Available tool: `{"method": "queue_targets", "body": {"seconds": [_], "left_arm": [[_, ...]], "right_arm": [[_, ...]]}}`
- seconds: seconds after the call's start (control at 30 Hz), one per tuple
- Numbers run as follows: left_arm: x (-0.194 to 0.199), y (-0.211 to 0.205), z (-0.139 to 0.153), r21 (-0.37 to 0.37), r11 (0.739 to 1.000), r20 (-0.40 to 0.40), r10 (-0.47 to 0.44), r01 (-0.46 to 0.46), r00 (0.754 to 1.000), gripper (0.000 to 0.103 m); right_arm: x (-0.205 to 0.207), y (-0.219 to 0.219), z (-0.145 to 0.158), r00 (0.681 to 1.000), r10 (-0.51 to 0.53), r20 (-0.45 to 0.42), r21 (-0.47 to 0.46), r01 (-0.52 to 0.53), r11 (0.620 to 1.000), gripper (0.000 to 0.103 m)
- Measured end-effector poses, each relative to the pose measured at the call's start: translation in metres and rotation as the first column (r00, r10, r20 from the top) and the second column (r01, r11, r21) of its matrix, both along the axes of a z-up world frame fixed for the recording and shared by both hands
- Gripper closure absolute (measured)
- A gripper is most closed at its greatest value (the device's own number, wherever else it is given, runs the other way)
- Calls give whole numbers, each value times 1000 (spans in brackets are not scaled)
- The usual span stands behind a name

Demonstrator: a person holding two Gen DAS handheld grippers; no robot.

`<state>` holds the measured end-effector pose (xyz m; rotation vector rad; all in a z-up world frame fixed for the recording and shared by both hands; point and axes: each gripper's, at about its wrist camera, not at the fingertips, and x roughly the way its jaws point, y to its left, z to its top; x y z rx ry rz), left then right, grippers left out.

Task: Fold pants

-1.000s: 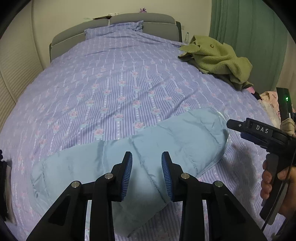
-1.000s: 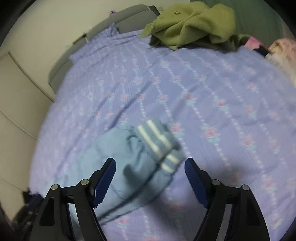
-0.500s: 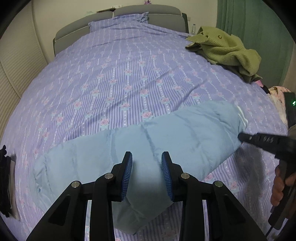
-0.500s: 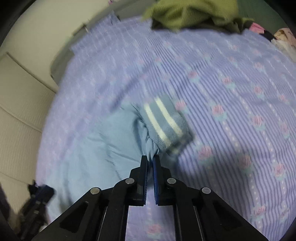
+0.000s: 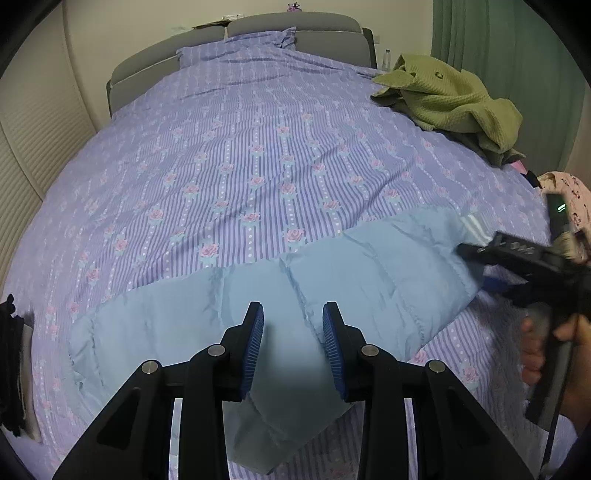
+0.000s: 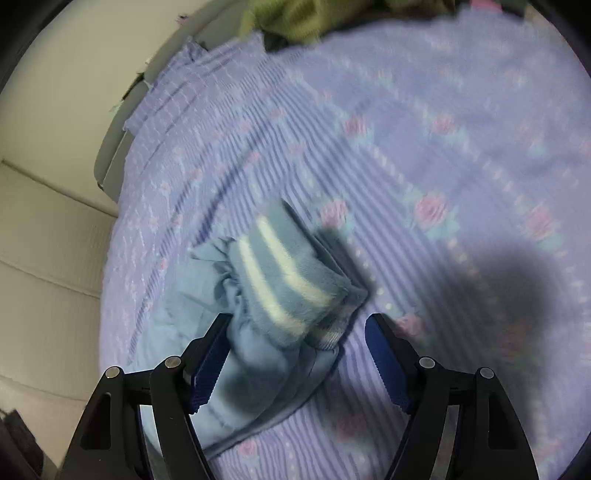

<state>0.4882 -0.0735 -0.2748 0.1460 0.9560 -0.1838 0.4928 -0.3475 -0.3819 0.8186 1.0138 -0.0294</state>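
My left gripper [image 5: 292,345] hangs above the middle of the light blue pants [image 5: 258,317], its blue-padded fingers [image 5: 255,343] parted with nothing between them, only quilted fabric showing beneath the gap. The pants lie stretched crosswise over the near part of the bed [image 5: 258,147], on its purple striped cover printed with pink roses, one end reaching toward the left edge and the other toward my right side. My right gripper [image 6: 297,363] sits at that right end, spread wide, and the striped cuff [image 6: 291,284] with its two white bands lies bunched between the fingers; the left pad [image 6: 210,365] is just against the gathered cloth, though blur keeps me from saying whether it presses it, while the right pad stands apart from the cuff over the bare cover. In the left wrist view the right gripper [image 5: 480,254] reaches in from the right edge, my hand [image 5: 543,350] on its handle, tip at the banded cuff [image 5: 474,225]. A crumpled green knit garment [image 5: 450,99] lies at the far right of the bed near the grey headboard [image 5: 295,27], and green curtains [image 5: 498,55] hang behind it. A pale paneled wall [image 6: 48,258] runs along the bed's left side.
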Motion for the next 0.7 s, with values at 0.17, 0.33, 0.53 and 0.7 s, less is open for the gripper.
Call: {"method": "queue_targets", "body": {"seconds": [0.17, 0.33, 0.53, 0.7], "left_arm": [[2, -7, 0, -20, 1000, 3, -22, 22, 1000, 70], [9, -12, -11, -62, 998, -41, -26, 23, 999, 83], [28, -25, -60, -23, 1000, -178, -8, 4, 984, 96], [33, -20, -57, -10, 1000, -209, -15, 14, 978, 96]], "right_arm": [[11, 1, -14, 1000, -10, -15, 39, 11, 999, 38], [9, 0, 13, 1000, 2, 22, 72, -3, 997, 68], [-8, 21, 81, 992, 42, 117, -141, -25, 990, 69], [-9, 49, 109, 986, 118, 119, -311, -76, 947, 69]]}}
